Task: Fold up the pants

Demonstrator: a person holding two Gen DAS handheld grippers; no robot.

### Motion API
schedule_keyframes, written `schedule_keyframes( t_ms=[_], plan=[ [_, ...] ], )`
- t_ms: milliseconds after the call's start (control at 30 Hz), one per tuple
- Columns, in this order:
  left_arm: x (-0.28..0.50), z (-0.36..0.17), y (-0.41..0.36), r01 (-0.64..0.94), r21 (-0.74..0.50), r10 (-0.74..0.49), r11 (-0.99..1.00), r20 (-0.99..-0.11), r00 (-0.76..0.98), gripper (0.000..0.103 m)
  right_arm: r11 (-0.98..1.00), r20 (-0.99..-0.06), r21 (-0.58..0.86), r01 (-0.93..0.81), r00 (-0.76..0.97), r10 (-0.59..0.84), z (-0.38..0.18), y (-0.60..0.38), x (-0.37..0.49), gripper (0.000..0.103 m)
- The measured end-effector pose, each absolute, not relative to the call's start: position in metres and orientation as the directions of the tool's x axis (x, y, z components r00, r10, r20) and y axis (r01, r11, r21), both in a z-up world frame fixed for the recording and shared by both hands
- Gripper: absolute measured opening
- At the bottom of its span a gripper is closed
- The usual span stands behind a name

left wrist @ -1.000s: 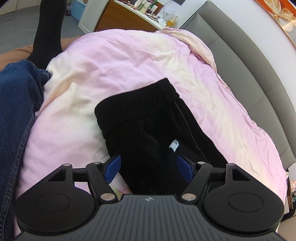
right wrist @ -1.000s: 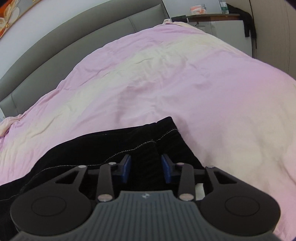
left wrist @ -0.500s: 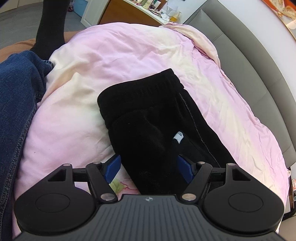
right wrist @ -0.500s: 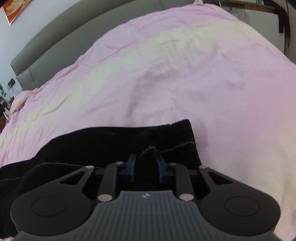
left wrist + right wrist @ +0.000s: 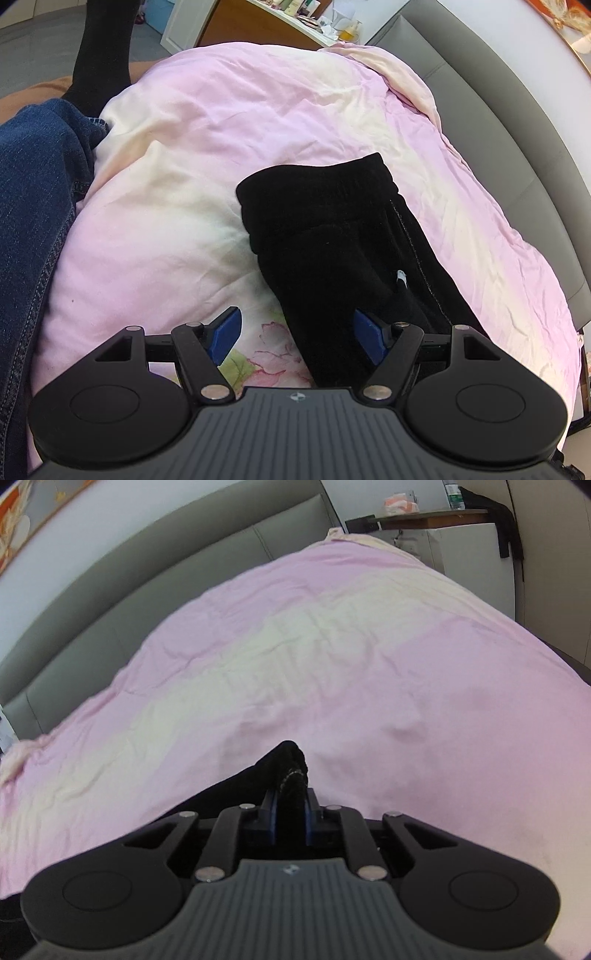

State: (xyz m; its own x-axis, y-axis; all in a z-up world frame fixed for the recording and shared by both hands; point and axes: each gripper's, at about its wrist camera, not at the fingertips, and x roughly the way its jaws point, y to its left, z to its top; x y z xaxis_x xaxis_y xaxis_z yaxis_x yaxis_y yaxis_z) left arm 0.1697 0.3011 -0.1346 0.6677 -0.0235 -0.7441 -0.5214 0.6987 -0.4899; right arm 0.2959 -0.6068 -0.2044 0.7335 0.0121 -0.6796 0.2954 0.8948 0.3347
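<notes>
Black pants (image 5: 332, 236) on pink duvet (image 5: 207, 155), right jaws closing on hem, left jaws apart.

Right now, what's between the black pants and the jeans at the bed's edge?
Only bare pink and cream duvet separates the black pants from the jeans; nothing else rests on that stretch. The left wrist view shows it.

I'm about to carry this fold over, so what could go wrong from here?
The right hand-held gripper, jaws closing, pinches only a narrow bunch of the black pants, so cloth may slip out. The left hand-held gripper stands open, so nothing pins the pants; they may drag across the pink duvet.
</notes>
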Motion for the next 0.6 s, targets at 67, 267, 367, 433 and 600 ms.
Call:
schedule_keyframes(
  t_ms=[67,267,367,433,600],
  plan=[
    [0.171,-0.135,0.300,-0.520,-0.486,-0.024,0.702,-0.747,0.665,0.081,0.919,-0.767,0.237,0.316,0.641,-0.022,-0.230,-0.595,0.307,0.015],
    [0.167,-0.114,0.290,-0.489,-0.493,0.028,0.719,-0.682,0.730,0.081,0.882,-0.690,0.153,0.446,0.687,-0.228,-0.215,-0.580,0.271,0.042],
    [0.171,-0.099,0.272,-0.402,-0.480,0.010,0.780,-0.633,0.774,0.081,0.912,-0.574,0.136,0.387,0.781,-0.246,-0.187,-0.546,0.243,0.042],
    [0.182,-0.102,0.251,-0.307,-0.481,-0.077,0.821,-0.626,0.776,0.081,0.948,-0.558,0.201,0.246,0.824,-0.095,-0.178,-0.513,0.230,0.042],
    [0.210,-0.127,0.185,-0.062,-0.435,-0.262,0.898,-0.642,0.721,0.080,0.961,-0.615,0.203,-0.187,0.739,0.274,-0.193,-0.395,0.221,0.038]
  ],
)
